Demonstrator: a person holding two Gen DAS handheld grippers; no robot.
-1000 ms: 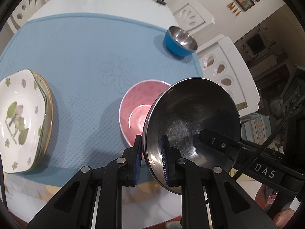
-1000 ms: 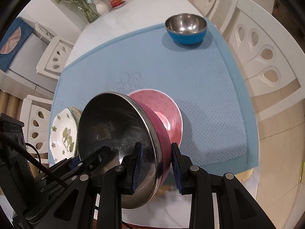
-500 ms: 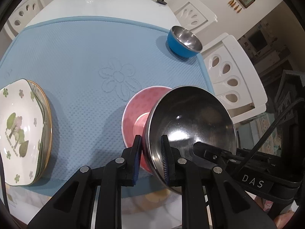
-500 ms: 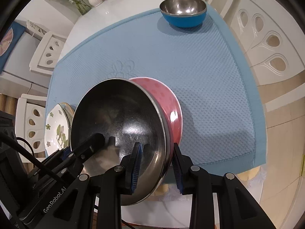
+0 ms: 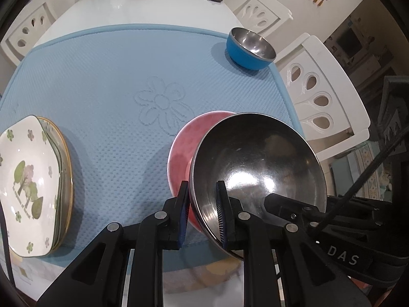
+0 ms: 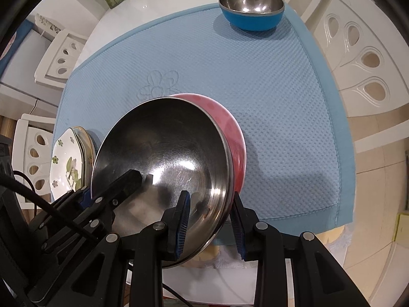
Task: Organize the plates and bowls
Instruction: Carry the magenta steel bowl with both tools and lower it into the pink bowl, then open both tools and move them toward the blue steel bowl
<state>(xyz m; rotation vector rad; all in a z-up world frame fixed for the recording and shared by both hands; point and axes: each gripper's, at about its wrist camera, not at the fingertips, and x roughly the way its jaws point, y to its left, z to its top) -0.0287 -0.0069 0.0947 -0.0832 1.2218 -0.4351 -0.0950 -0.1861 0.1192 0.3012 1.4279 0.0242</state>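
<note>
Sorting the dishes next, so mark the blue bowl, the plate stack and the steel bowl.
blue bowl (image 6: pixel 251 21): right wrist view, blue outer wall.
plate stack (image 5: pixel 24 184): left wrist view, top plate's painted face.
steel bowl (image 5: pixel 260 163): left wrist view, shiny inside.

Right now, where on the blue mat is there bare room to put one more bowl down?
The widest bare patch of the blue mat lies between the blue bowl at the far corner and the pink bowl. The stretch around the stitched flower, toward the plate stack, is also free. The near edge is crowded: both tongs grip the steel bowl there.
</note>
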